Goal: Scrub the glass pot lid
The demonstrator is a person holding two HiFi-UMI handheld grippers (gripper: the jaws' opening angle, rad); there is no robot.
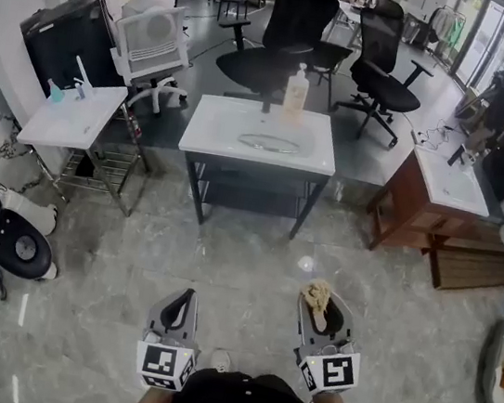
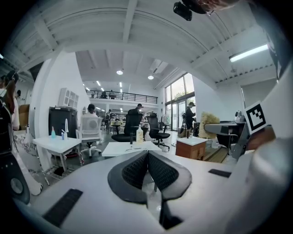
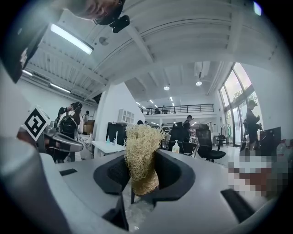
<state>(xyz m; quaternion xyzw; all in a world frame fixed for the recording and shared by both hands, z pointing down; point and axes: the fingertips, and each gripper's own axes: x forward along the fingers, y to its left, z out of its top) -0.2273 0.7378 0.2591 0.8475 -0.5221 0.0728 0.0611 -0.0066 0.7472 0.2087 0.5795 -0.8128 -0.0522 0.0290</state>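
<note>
The glass pot lid (image 1: 268,142) lies flat in the basin of the white sink table (image 1: 210,138), far ahead of both grippers. A soap bottle (image 1: 295,93) stands behind it. Low over the floor, my left gripper (image 1: 182,303) is shut with nothing in it; in the left gripper view its pads (image 2: 137,169) meet and the table (image 2: 132,147) lies beyond. To its right, my right gripper (image 1: 318,295) is shut on a tan loofah scrubber (image 1: 317,296). In the right gripper view the scrubber (image 3: 141,155) sticks up from between the jaws.
A small white table (image 1: 73,113) with bottles stands at the left, and a wooden cabinet (image 1: 420,207) with a basin at the right. Office chairs (image 1: 383,75) and people fill the back. A black round device (image 1: 11,244) sits on the floor at the left.
</note>
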